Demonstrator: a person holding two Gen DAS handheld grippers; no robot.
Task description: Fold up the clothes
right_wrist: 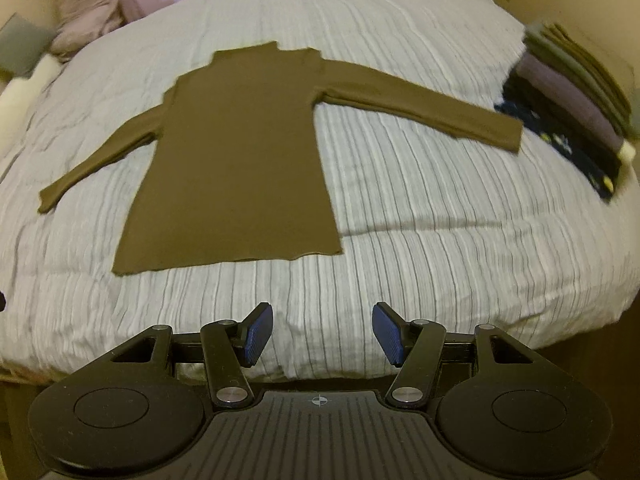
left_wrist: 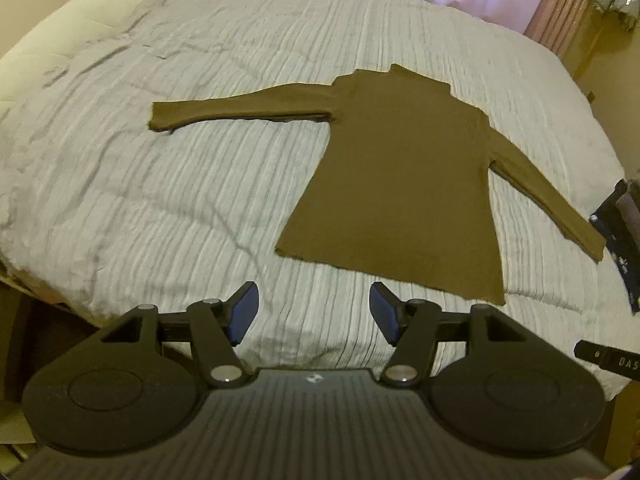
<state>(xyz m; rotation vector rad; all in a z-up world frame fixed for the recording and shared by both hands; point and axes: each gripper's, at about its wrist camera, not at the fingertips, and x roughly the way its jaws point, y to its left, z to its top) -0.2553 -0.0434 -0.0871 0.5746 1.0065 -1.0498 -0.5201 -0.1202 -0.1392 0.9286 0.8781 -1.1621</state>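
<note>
Both jaws spread, empty: left gripper (left_wrist: 314, 314), right gripper (right_wrist: 322, 334) above bed (right_wrist: 440, 220). Risk: pads may snag the cover under sweater (right_wrist: 236, 152), dragging it askew

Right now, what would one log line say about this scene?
stage: approach | brown top: flat on bed, unfolded | left gripper: open, empty | right gripper: open, empty | folded stack: bed edge

Bed (right_wrist: 420, 208): striped grey cover | brown sweater (right_wrist: 240, 160) flat mid-bed, sleeves out | folded clothes stack (right_wrist: 572, 96) right edge
</note>
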